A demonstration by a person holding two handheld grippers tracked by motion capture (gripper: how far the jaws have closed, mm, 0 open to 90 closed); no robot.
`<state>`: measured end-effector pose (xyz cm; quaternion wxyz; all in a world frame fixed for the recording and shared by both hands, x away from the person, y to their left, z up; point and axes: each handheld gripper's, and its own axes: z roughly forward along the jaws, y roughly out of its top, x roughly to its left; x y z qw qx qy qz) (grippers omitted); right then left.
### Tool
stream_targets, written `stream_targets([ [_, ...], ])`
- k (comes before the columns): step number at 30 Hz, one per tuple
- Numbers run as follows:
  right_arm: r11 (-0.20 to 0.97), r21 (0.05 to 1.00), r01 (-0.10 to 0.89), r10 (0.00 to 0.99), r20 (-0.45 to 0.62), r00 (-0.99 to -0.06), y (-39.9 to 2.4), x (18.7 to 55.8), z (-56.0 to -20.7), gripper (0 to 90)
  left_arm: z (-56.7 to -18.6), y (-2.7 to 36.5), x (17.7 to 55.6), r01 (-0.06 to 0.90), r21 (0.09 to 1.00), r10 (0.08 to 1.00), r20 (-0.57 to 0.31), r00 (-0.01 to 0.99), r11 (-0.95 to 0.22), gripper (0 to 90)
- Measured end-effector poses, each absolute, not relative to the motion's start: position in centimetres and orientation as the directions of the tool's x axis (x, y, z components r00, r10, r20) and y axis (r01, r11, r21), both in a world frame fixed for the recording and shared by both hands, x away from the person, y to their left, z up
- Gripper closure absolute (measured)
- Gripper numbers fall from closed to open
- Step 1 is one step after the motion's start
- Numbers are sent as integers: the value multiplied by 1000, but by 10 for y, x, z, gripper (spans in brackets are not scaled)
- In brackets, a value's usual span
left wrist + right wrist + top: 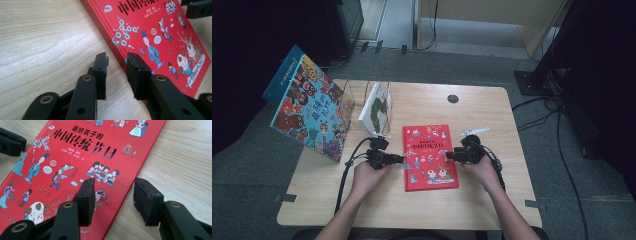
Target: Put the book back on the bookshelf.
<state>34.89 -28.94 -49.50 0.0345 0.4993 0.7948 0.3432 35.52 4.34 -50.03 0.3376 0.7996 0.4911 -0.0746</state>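
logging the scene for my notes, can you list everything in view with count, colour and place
red picture book: 1, red cover with cartoon figures, flat mid-table between the tongs
large picture book: 1, blue with many colourful figures, propped upright at the table's left edge
white book: 1, white with a green shape, standing in a clear rack behind the red picture book
table: 1, light wood, centre
round cap: 1, dark, far side of the table
floor cables: several, black, right of the table
left tongs: 1, black, at the red picture book's left edge, jaws apart
right tongs: 1, black, open astride its right edge
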Motion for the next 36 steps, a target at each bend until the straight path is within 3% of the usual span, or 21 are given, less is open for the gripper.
stream_targets([
  [4, 276, 566, 777, 819, 285, -499, -288, 351, -495, 517, -501, 44, 356, 839, 465, 748, -441, 496, -283, 777],
  [10, 282, 551, 785, 819, 288, -497, -290, 354, -497, 525, -503, 40, 362, 849, 444, 741, -459, 491, -288, 900],
  [18, 277, 522, 807, 822, 306, -480, -286, 357, -497, 540, -505, 35, 362, 856, 440, 737, -477, 478, -271, 900],
  [36, 192, 373, 908, 871, 361, -333, -288, 363, -489, 574, -507, 29, 356, 840, 468, 728, -471, 499, -273, 900],
])
